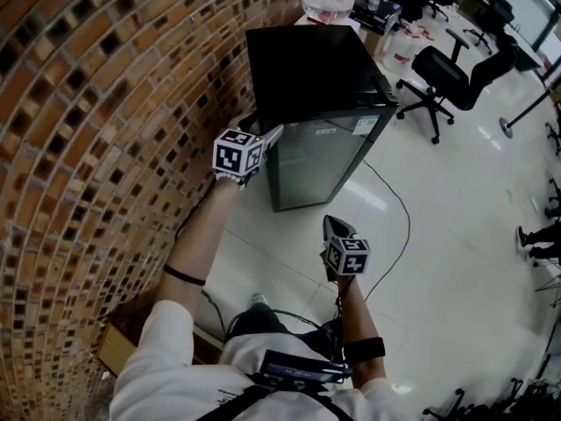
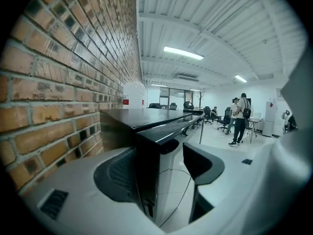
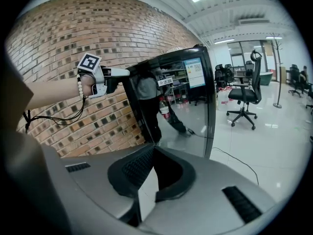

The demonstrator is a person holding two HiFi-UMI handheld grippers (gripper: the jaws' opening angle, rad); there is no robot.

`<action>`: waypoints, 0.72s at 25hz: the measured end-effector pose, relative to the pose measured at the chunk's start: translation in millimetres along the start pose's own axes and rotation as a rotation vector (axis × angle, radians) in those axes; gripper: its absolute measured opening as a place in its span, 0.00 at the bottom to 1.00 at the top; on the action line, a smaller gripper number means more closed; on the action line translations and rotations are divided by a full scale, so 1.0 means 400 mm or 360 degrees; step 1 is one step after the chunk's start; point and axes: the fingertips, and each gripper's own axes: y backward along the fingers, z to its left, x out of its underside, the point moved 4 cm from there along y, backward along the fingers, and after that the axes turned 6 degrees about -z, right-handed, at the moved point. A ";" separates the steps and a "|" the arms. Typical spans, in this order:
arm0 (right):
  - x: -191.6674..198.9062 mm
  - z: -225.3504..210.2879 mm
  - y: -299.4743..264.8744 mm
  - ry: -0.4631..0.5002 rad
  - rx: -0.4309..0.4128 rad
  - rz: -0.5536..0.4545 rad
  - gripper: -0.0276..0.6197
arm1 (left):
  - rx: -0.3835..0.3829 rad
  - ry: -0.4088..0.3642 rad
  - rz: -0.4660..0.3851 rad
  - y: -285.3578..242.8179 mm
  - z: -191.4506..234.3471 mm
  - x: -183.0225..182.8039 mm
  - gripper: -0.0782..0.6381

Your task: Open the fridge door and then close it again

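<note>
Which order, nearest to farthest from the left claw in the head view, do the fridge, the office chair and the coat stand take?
1. The fridge, its front corner right at the left claw.
2. The office chair, on the floor right of the fridge.
3. The coat stand, farther right, near the picture's edge.

Fridge (image 1: 308, 77) between wall (image 1: 88, 147) and chair (image 1: 444, 73)

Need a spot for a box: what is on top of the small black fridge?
Nothing visible: the small black fridge has a bare flat top. Its underside and inside cannot be seen.
</note>
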 end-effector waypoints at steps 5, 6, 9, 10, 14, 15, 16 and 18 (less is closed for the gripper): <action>0.010 0.007 0.007 -0.0004 -0.0013 0.0008 0.04 | -0.0022 -0.0010 0.0007 -0.001 0.001 0.000 0.50; 0.018 0.003 0.011 -0.0007 -0.0011 0.0019 0.04 | -0.0028 -0.0002 0.0010 -0.002 -0.001 -0.002 0.49; 0.036 -0.012 0.027 -0.0029 0.0001 0.0037 0.04 | -0.0064 0.0010 0.0005 -0.003 -0.009 -0.005 0.48; 0.037 -0.018 0.033 -0.0038 0.0005 0.0036 0.04 | -0.0074 0.0011 0.0004 -0.003 -0.011 -0.006 0.48; 0.024 -0.039 0.055 -0.0050 0.0014 0.0025 0.04 | -0.0104 0.0019 0.0017 -0.002 -0.021 -0.009 0.48; 0.017 -0.043 0.060 -0.0050 0.0015 0.0017 0.04 | -0.0115 0.0023 0.0018 0.000 -0.024 -0.008 0.48; 0.008 -0.047 0.064 -0.0049 0.0015 0.0007 0.04 | -0.0124 0.0020 0.0018 0.004 -0.029 -0.007 0.48; -0.009 -0.055 0.074 -0.0049 0.0015 -0.0015 0.04 | -0.0129 -0.0004 0.0017 0.024 -0.052 -0.005 0.47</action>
